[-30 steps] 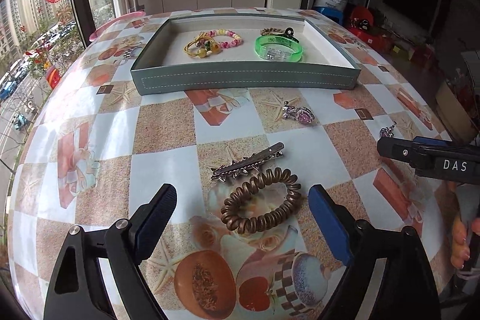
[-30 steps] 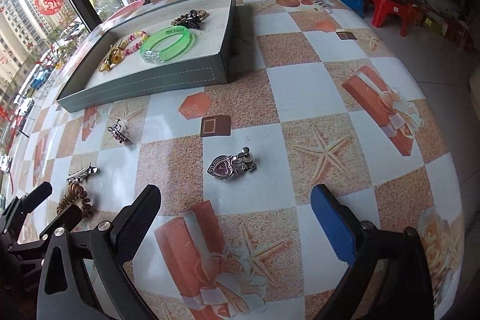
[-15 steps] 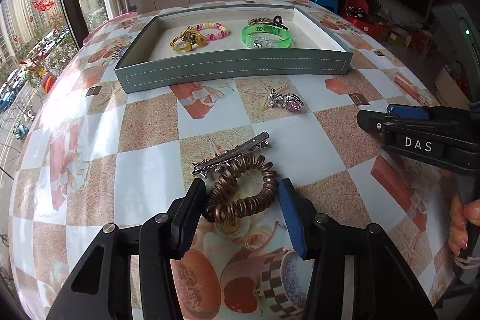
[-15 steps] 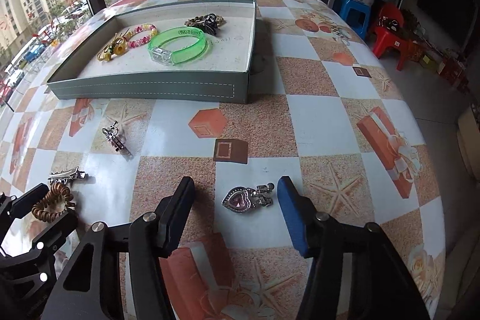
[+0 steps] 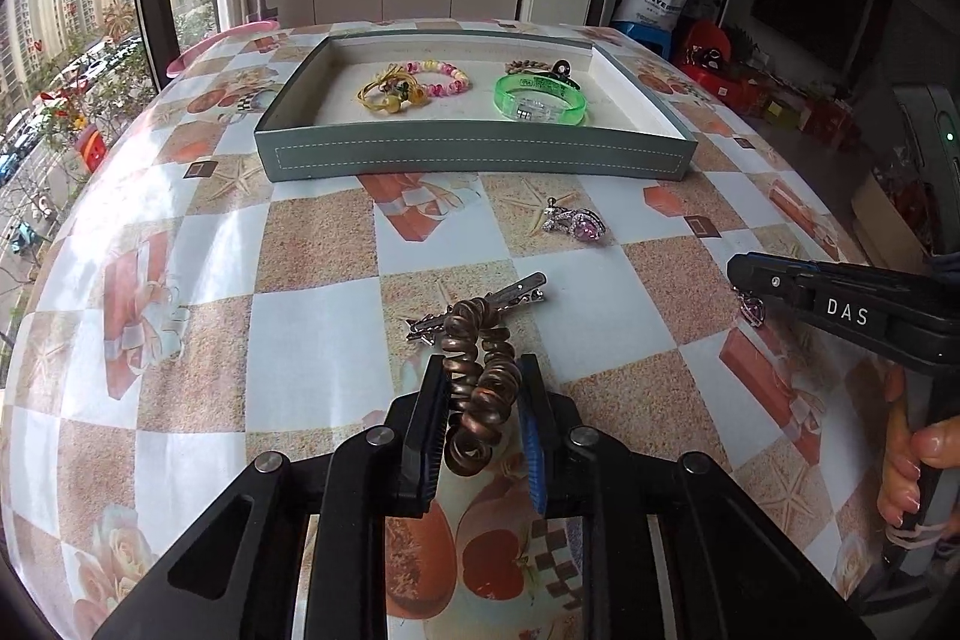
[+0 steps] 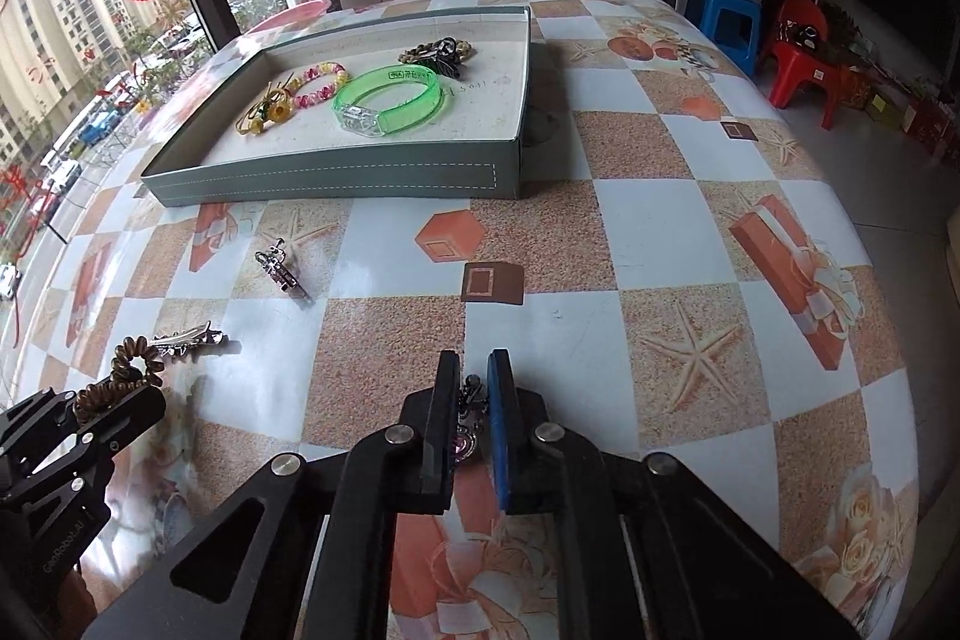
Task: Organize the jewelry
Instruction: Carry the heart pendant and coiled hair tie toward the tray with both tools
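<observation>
My left gripper (image 5: pixel 483 364) has its jaws closing on a bronze spiral hair tie (image 5: pixel 480 400), which is squeezed narrow between the pads and stands up off the table. A silver alligator clip (image 5: pixel 516 289) lies just beyond it. In the right wrist view my right gripper (image 6: pixel 474 358) is closing tight on a small heart-shaped pink-stone clip (image 6: pixel 468 418). The left wrist view shows the same clip (image 5: pixel 753 309) hanging under the right gripper (image 5: pixel 741 277). A second pink-stone brooch (image 5: pixel 576 223) lies loose in front of the grey tray (image 5: pixel 480 160).
The tray holds a green bangle (image 5: pixel 540 100), a beaded bracelet (image 5: pixel 438 79), a yellow hair tie (image 5: pixel 390 94) and a dark clip (image 5: pixel 552 67). A hand (image 5: pixel 906 460) grips the right tool. The table drops away at right toward a red chair (image 6: pixel 804 52) and a blue stool (image 6: pixel 726 22).
Both grippers went from wide open to closed. The left one squeezed the spiral hair tie into a narrow loop. The right one came down over the heart clip and clamped it.
</observation>
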`<state>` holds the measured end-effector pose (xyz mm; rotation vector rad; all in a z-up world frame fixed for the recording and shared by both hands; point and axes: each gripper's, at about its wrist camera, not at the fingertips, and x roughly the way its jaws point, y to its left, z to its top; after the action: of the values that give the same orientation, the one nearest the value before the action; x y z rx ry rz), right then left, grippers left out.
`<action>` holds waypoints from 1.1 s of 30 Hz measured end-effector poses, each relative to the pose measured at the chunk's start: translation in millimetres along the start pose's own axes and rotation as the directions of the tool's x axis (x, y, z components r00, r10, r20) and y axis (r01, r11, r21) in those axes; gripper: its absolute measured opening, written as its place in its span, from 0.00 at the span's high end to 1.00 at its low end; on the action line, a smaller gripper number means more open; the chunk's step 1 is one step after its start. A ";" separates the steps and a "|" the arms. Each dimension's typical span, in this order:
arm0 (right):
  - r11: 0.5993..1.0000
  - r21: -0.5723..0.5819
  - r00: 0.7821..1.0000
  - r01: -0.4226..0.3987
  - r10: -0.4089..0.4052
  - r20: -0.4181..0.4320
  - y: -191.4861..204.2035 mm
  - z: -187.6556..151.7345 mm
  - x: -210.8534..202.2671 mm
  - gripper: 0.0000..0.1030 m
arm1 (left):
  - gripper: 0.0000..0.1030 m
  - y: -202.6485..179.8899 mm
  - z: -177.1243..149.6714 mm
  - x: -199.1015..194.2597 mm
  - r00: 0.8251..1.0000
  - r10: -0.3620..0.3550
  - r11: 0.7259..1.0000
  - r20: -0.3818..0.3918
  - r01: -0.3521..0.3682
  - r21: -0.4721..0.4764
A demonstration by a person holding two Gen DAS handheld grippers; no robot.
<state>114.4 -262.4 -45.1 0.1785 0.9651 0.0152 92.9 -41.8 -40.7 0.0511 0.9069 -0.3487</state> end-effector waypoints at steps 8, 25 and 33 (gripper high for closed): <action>0.997 0.057 0.998 -0.060 0.060 -0.004 -14.9 -8.0 -6.0 0.91 | 0.66 4.8 0.4 -10.8 1.000 0.002 1.000 0.019 -0.002 -0.009; 0.983 0.119 0.990 -0.139 0.136 0.038 -46.8 -16.9 -34.0 0.90 | 0.66 7.2 -0.8 -16.5 1.000 -0.009 1.000 0.030 0.010 -0.016; 0.995 0.050 0.996 -0.085 0.084 0.022 -27.0 -20.7 -23.8 0.37 | 0.66 2.6 -1.5 -14.7 1.000 -0.014 1.000 0.022 0.014 -0.004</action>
<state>82.1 -288.2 -41.4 0.2662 0.9381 0.0662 84.2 -35.1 -30.4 0.0371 0.8869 -0.3601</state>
